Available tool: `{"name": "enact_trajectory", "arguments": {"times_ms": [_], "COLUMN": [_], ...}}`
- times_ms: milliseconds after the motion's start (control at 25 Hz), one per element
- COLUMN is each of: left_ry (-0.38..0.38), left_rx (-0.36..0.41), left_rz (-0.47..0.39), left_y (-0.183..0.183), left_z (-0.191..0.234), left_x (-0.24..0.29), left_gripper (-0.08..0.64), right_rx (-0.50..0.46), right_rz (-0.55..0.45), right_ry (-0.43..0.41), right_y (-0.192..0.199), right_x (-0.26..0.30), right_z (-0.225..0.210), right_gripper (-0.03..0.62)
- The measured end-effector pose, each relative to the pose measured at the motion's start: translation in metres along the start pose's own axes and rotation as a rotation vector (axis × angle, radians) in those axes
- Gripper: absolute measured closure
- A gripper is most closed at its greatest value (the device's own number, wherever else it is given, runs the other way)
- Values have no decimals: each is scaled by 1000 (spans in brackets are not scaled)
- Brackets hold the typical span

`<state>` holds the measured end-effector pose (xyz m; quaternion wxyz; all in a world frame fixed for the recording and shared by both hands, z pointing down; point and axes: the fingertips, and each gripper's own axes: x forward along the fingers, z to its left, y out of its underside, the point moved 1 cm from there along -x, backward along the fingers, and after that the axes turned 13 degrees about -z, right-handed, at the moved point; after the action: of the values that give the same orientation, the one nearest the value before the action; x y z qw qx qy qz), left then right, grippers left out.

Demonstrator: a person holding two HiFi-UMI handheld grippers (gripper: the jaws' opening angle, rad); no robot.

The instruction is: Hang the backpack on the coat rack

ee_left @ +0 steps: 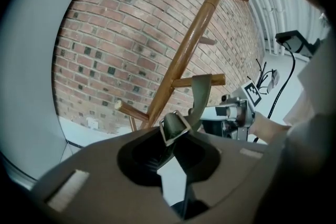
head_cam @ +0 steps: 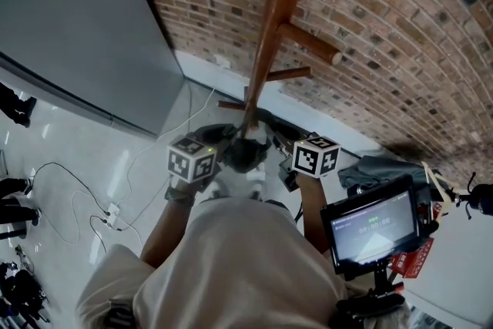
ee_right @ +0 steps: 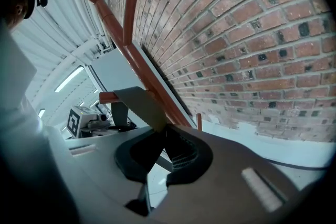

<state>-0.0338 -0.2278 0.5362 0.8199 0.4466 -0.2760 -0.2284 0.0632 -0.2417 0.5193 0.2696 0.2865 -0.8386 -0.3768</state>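
The wooden coat rack (head_cam: pixel 277 19) stands against the brick wall. In the head view both grippers are held near its lower pegs, with the dark backpack (head_cam: pixel 245 156) between them. My left gripper (ee_left: pixel 170 136) is shut on a grey backpack strap (ee_left: pixel 201 93) just below its metal buckle (ee_left: pixel 176 126). That strap runs up over a peg (ee_left: pixel 181 82). My right gripper (ee_right: pixel 163 136) is shut on the flat grey strap (ee_right: pixel 139 102), which drapes over a peg (ee_right: pixel 107 97). Most of the backpack's body is hidden behind the grippers (head_cam: pixel 219 139) (head_cam: pixel 283 141).
A brick wall (head_cam: pixel 400 27) lies behind the rack. A grey panel (head_cam: pixel 77 27) stands at the left, and cables (head_cam: pixel 92 204) lie on the white floor. A small monitor (head_cam: pixel 373 227) is at the lower right, with grey cloth (head_cam: pixel 377 169) beyond it.
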Motion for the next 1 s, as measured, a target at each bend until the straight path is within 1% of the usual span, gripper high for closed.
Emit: {"name": "enact_trajectory", "arguments": {"times_ms": [440, 800, 1000], "left_ry": [19, 27, 27], "left_rx": [8, -4, -10], "left_rz": [38, 50, 50], "left_y": [9, 15, 16], "left_z": [0, 2, 2], "left_x": [13, 22, 23], "left_gripper": [517, 517, 517], "right_rx": [-18, -13, -26], "right_rz": [44, 55, 66], "right_ry": [-10, -36, -34], "right_y": [15, 23, 26], "right_x": [7, 13, 16], "right_z": [2, 1, 1], "right_gripper": [575, 565, 565]}}
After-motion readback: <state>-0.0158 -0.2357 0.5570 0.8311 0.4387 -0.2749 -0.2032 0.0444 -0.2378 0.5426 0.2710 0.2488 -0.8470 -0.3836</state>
